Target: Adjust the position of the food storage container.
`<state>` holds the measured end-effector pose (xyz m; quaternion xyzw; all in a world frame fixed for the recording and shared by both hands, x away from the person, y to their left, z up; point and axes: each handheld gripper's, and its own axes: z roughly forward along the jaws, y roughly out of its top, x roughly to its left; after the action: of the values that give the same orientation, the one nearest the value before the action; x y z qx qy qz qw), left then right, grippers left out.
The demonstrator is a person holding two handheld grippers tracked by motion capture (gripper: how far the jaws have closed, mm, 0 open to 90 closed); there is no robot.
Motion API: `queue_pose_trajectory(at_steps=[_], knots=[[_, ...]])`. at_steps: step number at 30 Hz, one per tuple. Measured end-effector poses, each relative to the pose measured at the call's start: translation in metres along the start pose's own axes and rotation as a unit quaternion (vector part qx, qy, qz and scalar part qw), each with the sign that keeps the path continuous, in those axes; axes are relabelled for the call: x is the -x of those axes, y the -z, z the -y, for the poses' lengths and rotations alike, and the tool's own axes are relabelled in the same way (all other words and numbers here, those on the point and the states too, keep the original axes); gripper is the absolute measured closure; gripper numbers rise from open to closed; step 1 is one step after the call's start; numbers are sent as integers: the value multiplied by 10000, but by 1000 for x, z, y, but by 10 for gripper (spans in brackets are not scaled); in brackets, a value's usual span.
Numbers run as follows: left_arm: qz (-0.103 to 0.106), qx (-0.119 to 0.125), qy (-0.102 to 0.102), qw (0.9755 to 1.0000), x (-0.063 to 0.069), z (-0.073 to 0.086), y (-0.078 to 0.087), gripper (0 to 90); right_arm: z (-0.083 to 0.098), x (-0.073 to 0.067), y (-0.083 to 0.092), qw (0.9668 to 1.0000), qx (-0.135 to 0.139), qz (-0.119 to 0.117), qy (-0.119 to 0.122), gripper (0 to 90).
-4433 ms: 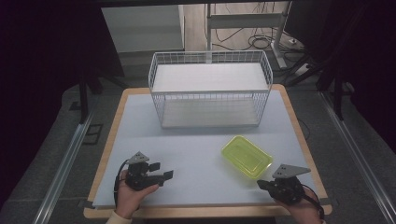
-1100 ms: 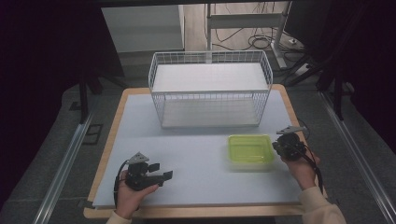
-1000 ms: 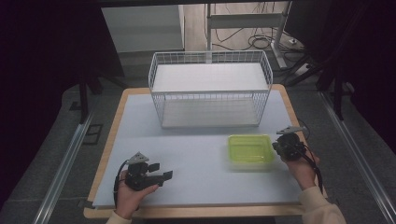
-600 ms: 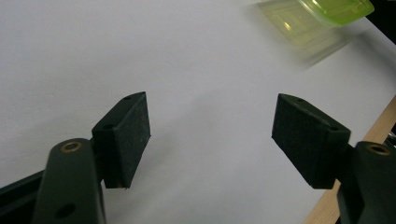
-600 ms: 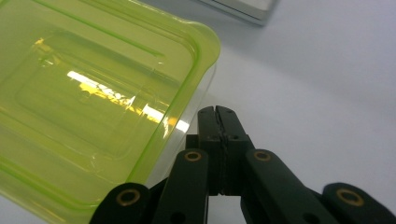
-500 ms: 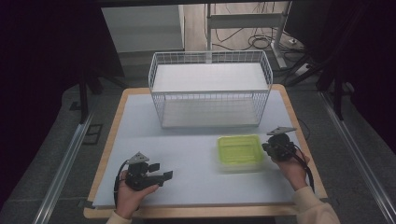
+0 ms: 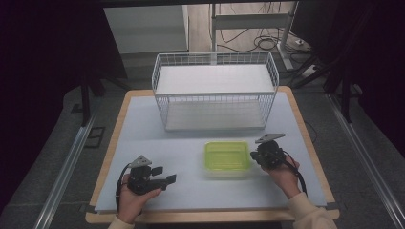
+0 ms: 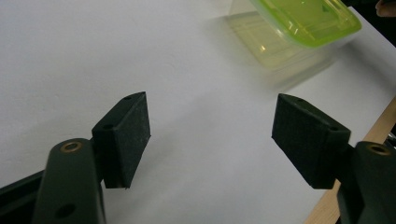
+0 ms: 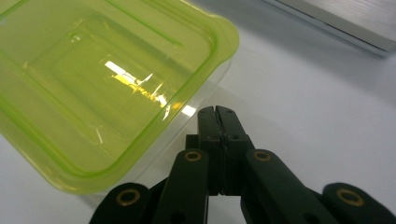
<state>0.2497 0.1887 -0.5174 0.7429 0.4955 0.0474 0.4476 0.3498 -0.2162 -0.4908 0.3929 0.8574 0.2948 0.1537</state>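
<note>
A clear plastic box with a lime-green lid [image 7: 227,156] lies flat on the white table top, in front of the wire basket. My right gripper [image 7: 254,157] is shut with nothing between its jaws, and its tip [image 9: 216,112] rests against the box's right side wall just below the lid [image 9: 93,88]. My left gripper [image 7: 165,175] rests open at the near left, pointing right toward the box [image 8: 299,28], well apart from it. Its two black pads [image 8: 128,135] stand wide with only bare table between them.
A white wire basket [image 7: 215,93] stands at the back middle of the table [image 7: 191,138], empty. The wooden table edge [image 7: 315,157] runs close to the right hand. Metal rails, table legs and cables lie on the floor beyond.
My right gripper has slid left, staying shut, and the green-lidded box has moved left along with it. The left gripper has kept still.
</note>
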Motion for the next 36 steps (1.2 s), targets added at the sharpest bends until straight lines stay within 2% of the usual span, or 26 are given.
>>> queue_pose_trajectory(at_steps=[5,15,32,36], knots=[[3,13,-13,10000,0,0,1,273,-2,-12,-5,9999,-9,-55,144,899],[1,-31,-25,10000,0,0,-2,273,-2,-14,-10,9998,-18,-56,197,899],[7,-28,-27,10000,0,0,-2,273,-11,-29,-21,9993,-1,-120,343,899],[18,-49,-38,10000,0,1,-3,272,-14,-30,-25,9994,3,-131,305,899]])
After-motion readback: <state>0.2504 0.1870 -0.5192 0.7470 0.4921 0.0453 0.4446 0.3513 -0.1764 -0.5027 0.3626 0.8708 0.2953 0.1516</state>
